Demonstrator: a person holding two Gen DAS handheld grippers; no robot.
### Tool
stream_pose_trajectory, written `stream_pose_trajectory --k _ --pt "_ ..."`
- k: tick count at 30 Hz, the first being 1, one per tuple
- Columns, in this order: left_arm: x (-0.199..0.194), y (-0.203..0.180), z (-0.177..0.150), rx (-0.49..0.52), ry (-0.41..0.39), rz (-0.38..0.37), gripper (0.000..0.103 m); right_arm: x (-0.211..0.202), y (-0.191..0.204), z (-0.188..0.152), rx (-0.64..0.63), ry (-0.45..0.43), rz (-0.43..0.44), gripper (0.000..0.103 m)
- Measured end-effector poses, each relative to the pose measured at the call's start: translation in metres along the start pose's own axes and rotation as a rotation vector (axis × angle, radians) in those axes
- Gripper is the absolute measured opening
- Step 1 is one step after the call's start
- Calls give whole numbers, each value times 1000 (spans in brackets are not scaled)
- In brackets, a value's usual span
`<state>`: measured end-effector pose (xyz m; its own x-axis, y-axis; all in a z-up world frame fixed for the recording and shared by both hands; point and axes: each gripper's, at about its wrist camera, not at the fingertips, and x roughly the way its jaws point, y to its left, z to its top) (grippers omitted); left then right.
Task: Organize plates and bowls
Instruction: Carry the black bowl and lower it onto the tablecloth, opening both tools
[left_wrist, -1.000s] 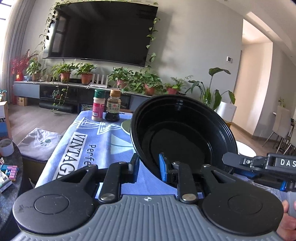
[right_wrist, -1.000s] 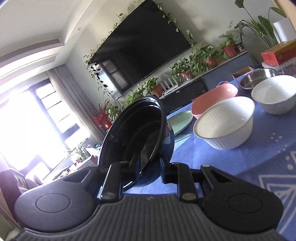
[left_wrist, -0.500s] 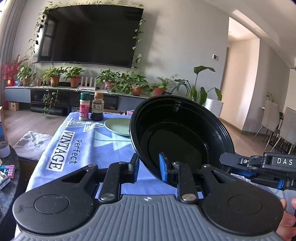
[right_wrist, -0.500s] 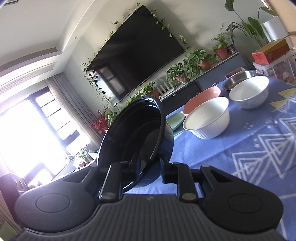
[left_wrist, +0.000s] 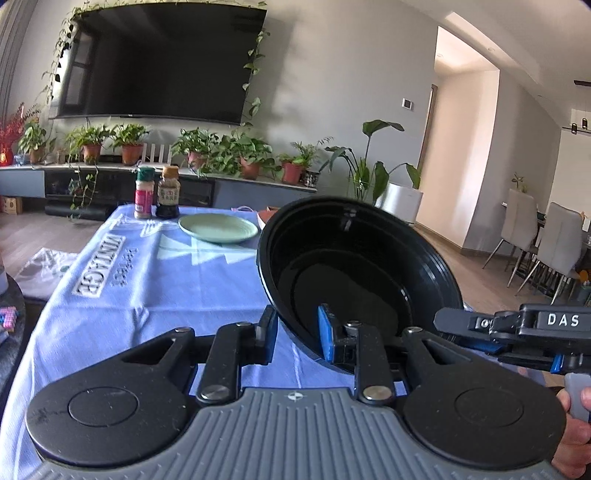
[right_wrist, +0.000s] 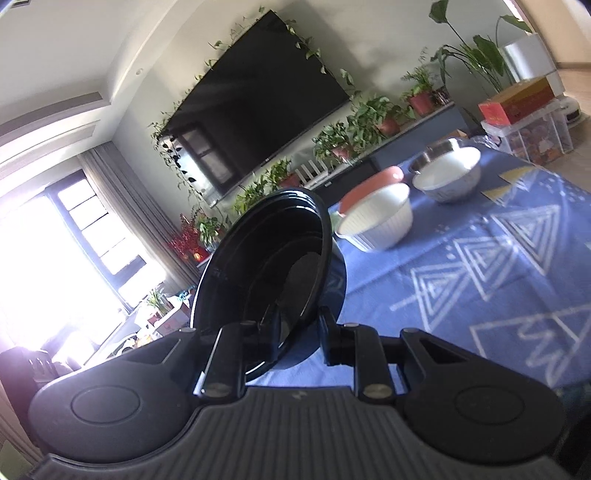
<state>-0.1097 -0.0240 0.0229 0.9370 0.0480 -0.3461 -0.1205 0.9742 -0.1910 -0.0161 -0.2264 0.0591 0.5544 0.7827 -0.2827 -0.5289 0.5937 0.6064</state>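
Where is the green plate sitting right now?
In the left wrist view the green plate lies flat on the blue tablecloth at the far end, just right of the two seasoning bottles.

My left gripper (left_wrist: 295, 332) has black linkage arms with silver pivot screws, blue finger pads (left_wrist: 327, 334) and a ribbed grey base. My right gripper (right_wrist: 295, 332) looks the same in black; white "DAS" lettering marks its side.
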Motion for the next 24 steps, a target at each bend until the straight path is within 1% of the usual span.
stream_pose_trajectory --k 6,13,24 --pt "-3 -11 -10 -4 19 -22 22 -8 -9 -12 3 35 -42 50" --pt "-1 -21 -20 -18 42 -44 24 -19 -16 -18 -5 34 -81 50" --pt "5 -24 -27 -35 69 -58 26 -21 -23 -18 5 49 -97 51"
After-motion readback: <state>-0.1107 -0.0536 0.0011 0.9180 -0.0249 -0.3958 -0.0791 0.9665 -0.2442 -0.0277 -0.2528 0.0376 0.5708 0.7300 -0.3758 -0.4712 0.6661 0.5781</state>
